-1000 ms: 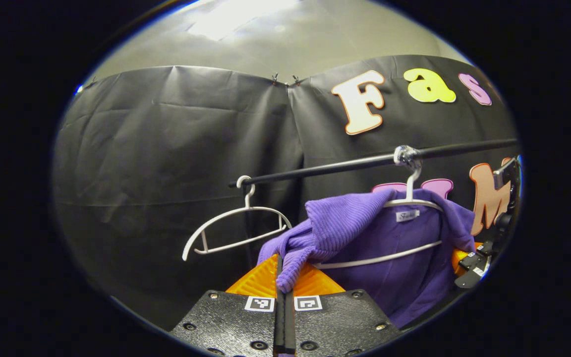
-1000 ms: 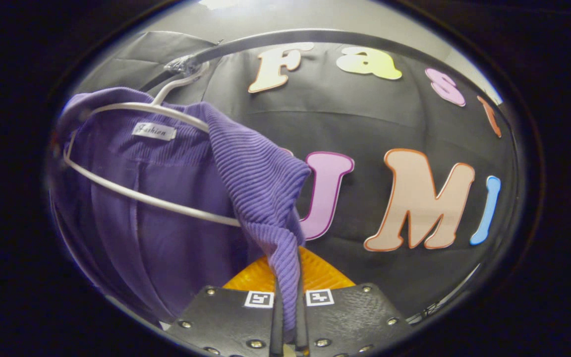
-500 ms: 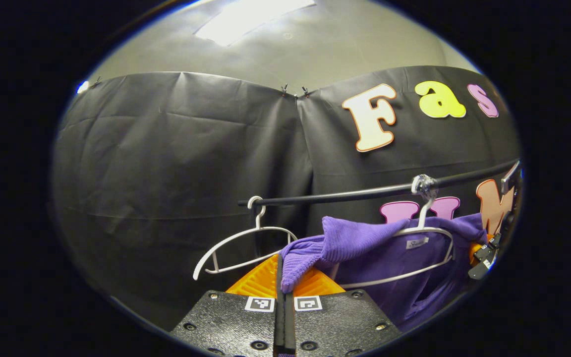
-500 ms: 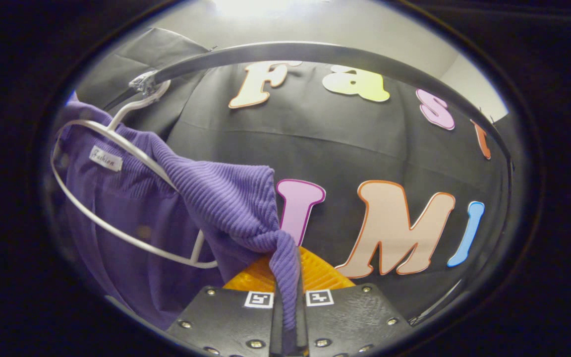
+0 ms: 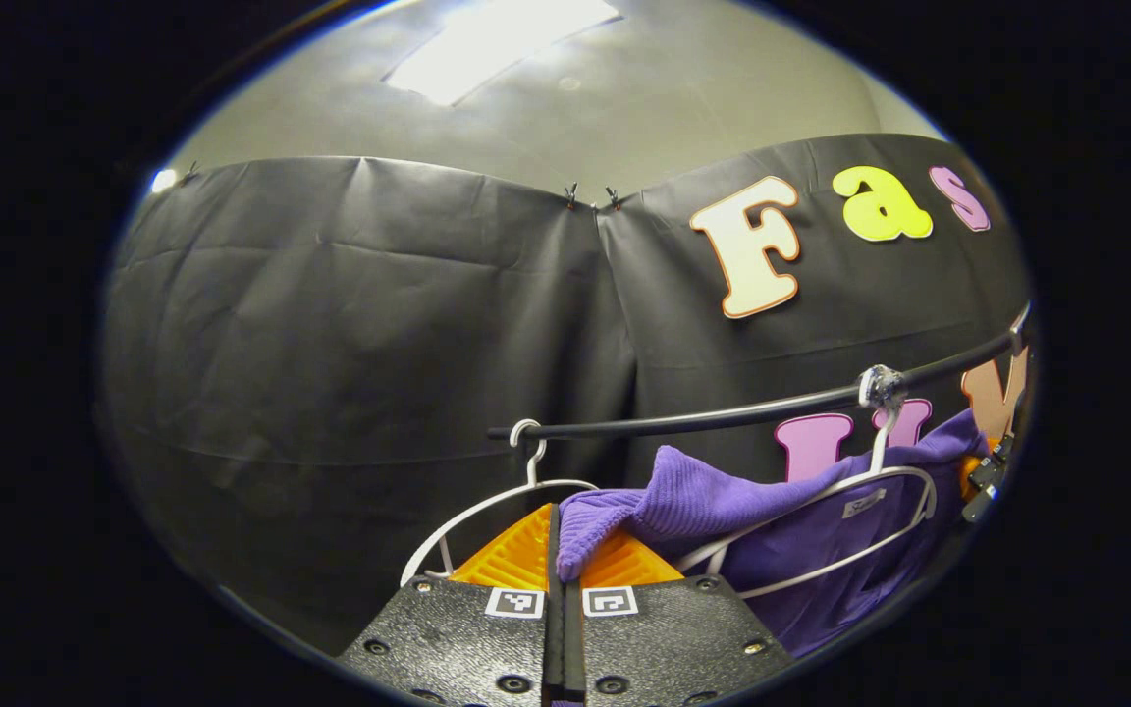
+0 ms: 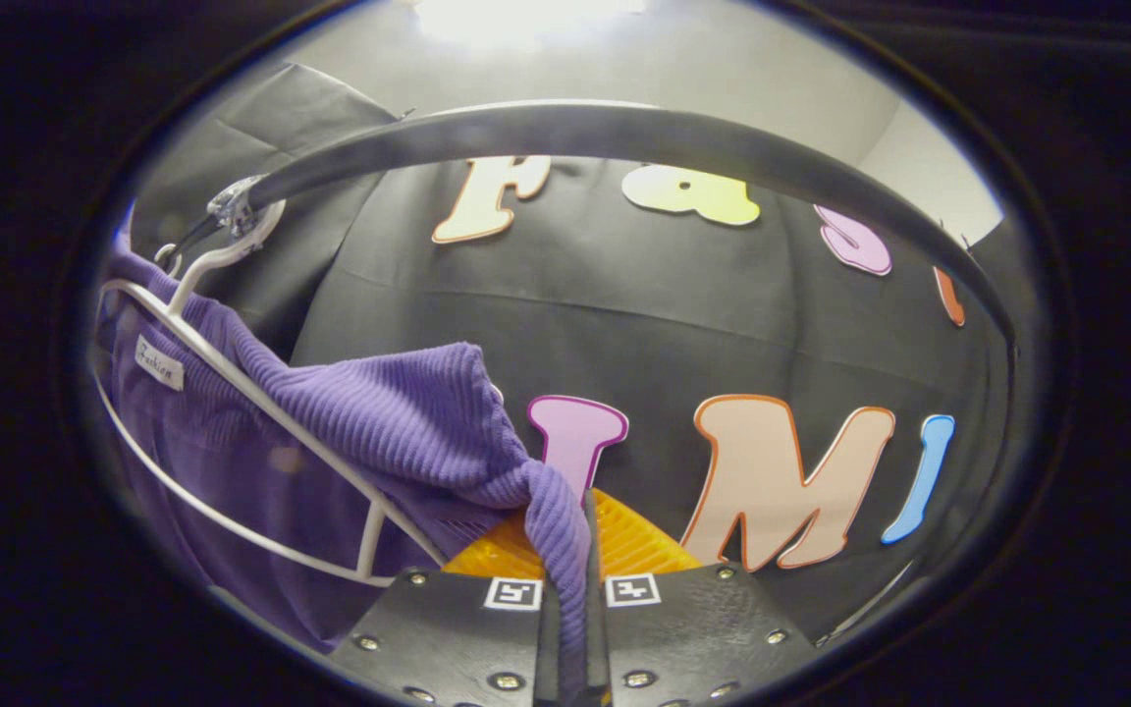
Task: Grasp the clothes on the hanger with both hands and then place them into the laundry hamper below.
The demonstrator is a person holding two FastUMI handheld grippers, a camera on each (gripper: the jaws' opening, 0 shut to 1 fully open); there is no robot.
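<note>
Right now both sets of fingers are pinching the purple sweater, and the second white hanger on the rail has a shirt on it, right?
Not quite: the second white hanger hangs bare, as the left gripper view shows. Both sets of fingers do pinch the purple sweater.

Textured black gripper plates (image 5: 565, 638) carry silver screws and square coded markers.
</note>
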